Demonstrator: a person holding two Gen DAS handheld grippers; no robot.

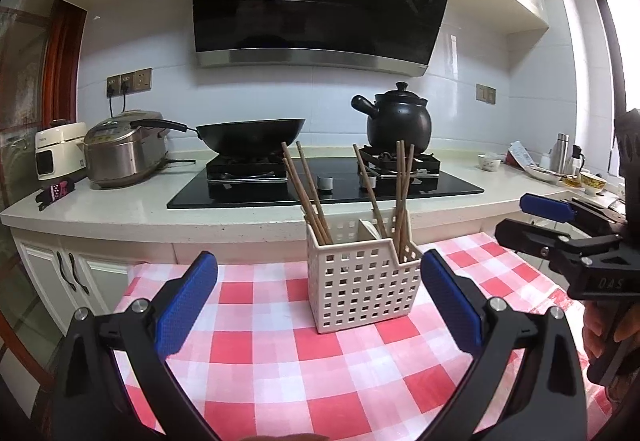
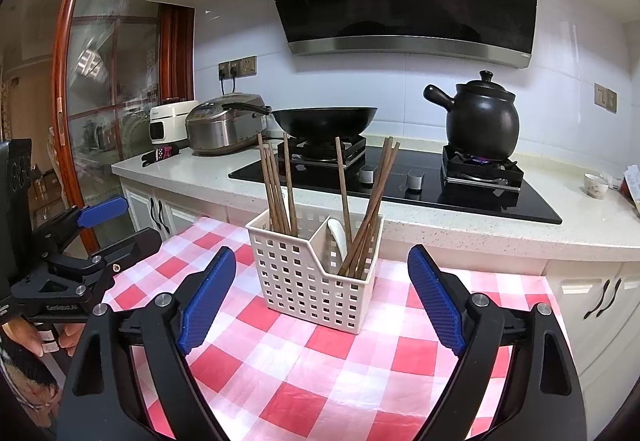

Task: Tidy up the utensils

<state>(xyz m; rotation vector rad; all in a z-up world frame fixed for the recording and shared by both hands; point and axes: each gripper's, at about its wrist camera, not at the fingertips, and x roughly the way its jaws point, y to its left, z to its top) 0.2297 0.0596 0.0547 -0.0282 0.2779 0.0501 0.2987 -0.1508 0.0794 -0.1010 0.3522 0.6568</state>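
Note:
A white perforated utensil caddy (image 1: 360, 289) (image 2: 308, 281) stands on the red-and-white checked tablecloth (image 1: 280, 361) (image 2: 304, 381). Wooden chopsticks (image 1: 308, 193) (image 2: 276, 185) lean in its left compartment, and more chopsticks (image 1: 400, 197) (image 2: 372, 197) lean in the right one. A white spoon (image 2: 338, 237) sits in the middle part. My left gripper (image 1: 319, 299) is open just in front of the caddy, holding nothing. My right gripper (image 2: 321, 295) is open wide, also empty, with the caddy beyond its blue pads (image 2: 208, 301).
Behind the table runs a white counter (image 1: 120, 209) with a black hob (image 1: 320, 189), a wok (image 1: 248, 137), a black clay pot (image 2: 482, 121) over a lit flame, and rice cookers (image 1: 124, 149). Bowls and bottles (image 1: 568, 169) crowd the counter's right end.

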